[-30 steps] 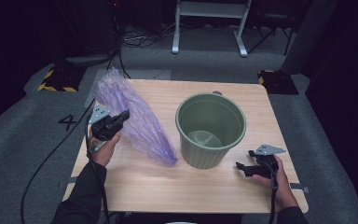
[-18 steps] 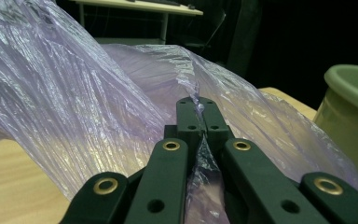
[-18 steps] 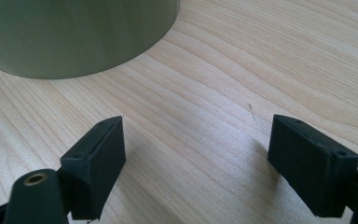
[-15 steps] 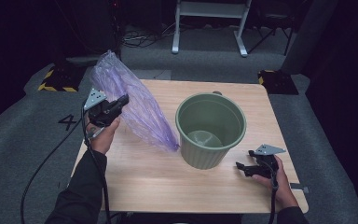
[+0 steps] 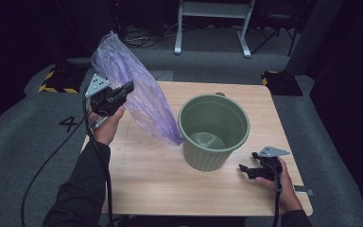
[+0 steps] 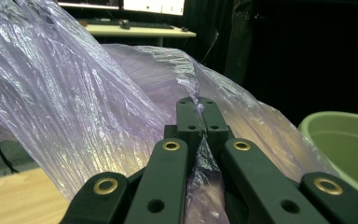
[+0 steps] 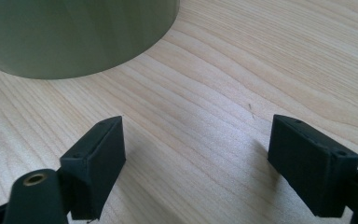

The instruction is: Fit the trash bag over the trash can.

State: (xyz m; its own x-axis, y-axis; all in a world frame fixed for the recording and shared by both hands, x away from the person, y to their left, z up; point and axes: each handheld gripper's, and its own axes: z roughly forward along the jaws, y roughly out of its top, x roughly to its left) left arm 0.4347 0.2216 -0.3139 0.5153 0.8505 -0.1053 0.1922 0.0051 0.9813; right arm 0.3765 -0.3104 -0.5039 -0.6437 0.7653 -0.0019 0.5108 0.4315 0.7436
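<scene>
A crinkled, see-through purple plastic bag [image 5: 137, 90] hangs in the air over the table's left side, its lower tip near the bin's left wall. My left gripper [image 5: 125, 90] is shut on the bag's edge; in the left gripper view a fold of the bag [image 6: 74, 102] is pinched between the closed jaws of the left gripper [image 6: 200, 109]. An empty green bin [image 5: 213, 130] stands upright mid-table, and the green bin [image 6: 349, 144] also shows at the right of that view. My right gripper [image 5: 245, 170] rests open on the table, right of the bin; the right gripper [image 7: 196, 154] holds nothing, with the bin [image 7: 74, 32] just ahead.
The wooden table [image 5: 170, 189] has bare room in front of the bin and along its left side. Grey floor surrounds it, with a white frame [image 5: 212, 23] behind and yellow-black marked blocks [image 5: 56, 82] at the far left and right.
My left hand has lifted the bag up off the table and slightly away, so the bag now hangs higher. The right hand and the bin have not moved.
</scene>
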